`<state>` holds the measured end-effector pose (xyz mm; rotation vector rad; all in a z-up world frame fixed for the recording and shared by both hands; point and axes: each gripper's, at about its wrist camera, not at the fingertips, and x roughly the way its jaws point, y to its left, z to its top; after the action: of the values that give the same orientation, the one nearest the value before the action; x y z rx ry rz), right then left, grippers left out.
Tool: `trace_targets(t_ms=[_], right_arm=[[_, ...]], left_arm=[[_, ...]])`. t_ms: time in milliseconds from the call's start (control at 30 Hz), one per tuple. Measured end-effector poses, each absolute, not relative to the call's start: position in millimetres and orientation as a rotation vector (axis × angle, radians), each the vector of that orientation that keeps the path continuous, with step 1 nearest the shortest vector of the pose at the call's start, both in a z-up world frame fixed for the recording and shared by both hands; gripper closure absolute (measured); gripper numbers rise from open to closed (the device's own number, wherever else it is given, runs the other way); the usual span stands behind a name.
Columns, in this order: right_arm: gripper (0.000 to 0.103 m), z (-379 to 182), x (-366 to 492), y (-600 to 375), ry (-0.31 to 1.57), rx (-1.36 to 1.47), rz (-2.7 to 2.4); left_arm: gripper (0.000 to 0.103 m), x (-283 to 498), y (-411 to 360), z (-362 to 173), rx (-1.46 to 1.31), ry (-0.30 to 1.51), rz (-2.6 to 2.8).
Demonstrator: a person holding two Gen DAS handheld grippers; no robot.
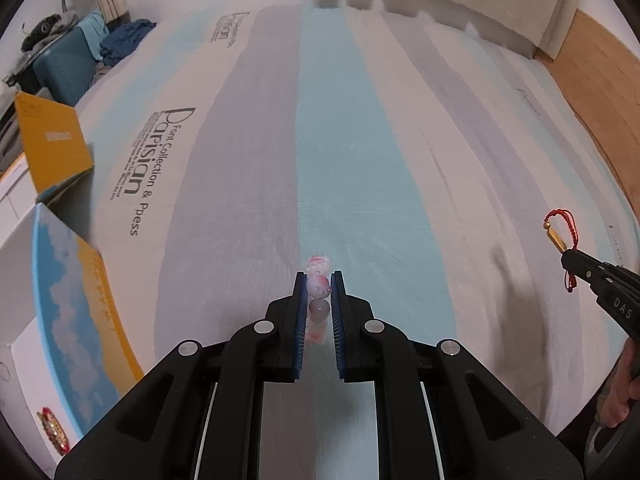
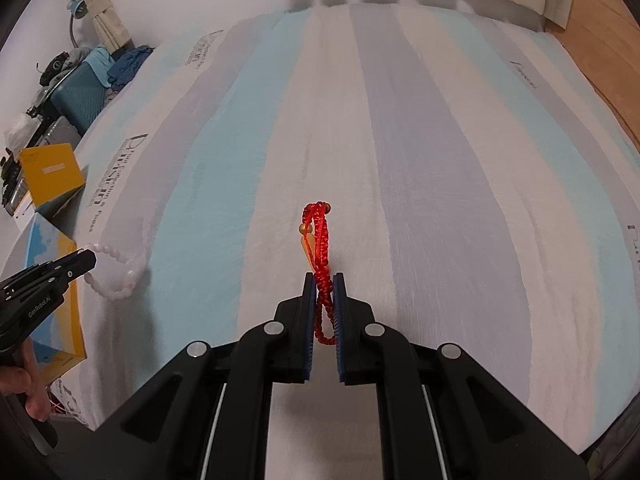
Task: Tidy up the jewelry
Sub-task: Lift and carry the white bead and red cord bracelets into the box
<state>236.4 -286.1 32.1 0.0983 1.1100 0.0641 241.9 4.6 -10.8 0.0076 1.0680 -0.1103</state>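
L gripper (image 1: pixel 319 280) fingers pinch pink bead bracelet (image 1: pixel 319 286), R gripper (image 2: pixel 321 280) fingers clamp red cord bracelet (image 2: pixel 320 236); box (image 1: pixel 76 312) w/ jewelry piece (image 1: pixel 52 430) bottom-left.

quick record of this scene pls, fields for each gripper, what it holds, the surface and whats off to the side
left gripper: shut on pink bead bracelet
right gripper: shut on red braided bracelet
bracelets: both lifted clear of the bed, dangling from the jaws
surface: striped bedsheet, blue, grey and white bands, printed lettering
left side: blue and yellow box, open yellow box behind it
far left: teal suitcase with clothes on top
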Motion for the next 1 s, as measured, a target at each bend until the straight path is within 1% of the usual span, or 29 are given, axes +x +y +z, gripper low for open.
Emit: trace_targets(t_ms=[467, 1000], right_arm=[[0.095, 63.2, 192.3, -262.9, 1.073, 0.081, 0.093], [0.095, 88.2, 170.0, -198.3, 1.034, 0.041, 0.173]], left_arm=[[0.092, 192.3, 15.5, 20.0, -0.006, 1.045, -0.096], [0.092, 145.9, 62.2, 62.8, -0.024, 0.993, -0.051]])
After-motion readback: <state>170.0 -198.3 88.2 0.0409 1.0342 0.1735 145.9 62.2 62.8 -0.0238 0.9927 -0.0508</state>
